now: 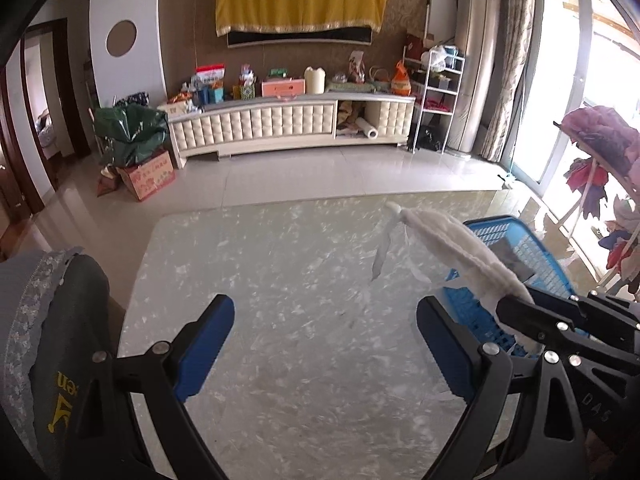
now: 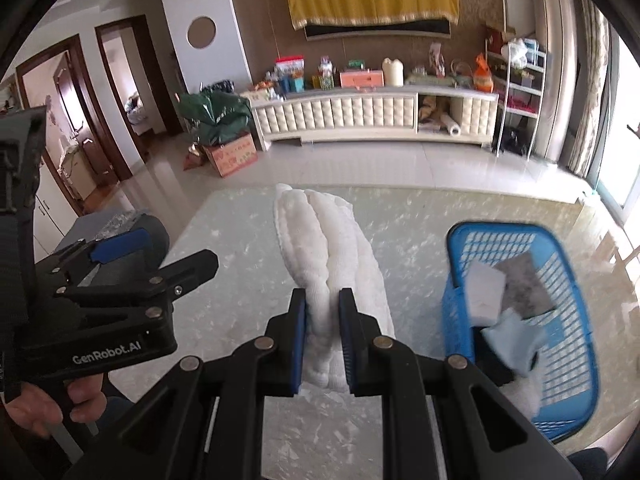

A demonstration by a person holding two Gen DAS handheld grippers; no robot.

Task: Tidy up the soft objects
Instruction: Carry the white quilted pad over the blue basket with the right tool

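Observation:
My right gripper is shut on a white quilted cloth, which hangs out ahead of the blue pads above the marbled table. In the left wrist view the same white cloth stretches from the right gripper's jaws at the right, with thin ribbons dangling from its far end. My left gripper stands wide open over bare tabletop, nothing between its fingers. A blue plastic basket sits at the right on the table, holding a grey cloth, a white piece and a pale blue cloth.
A chair back with a dark garment stands left of the table. A rack of hanging clothes is at the far right by the window. Beyond the table lie tiled floor, a cream cabinet and a cardboard box.

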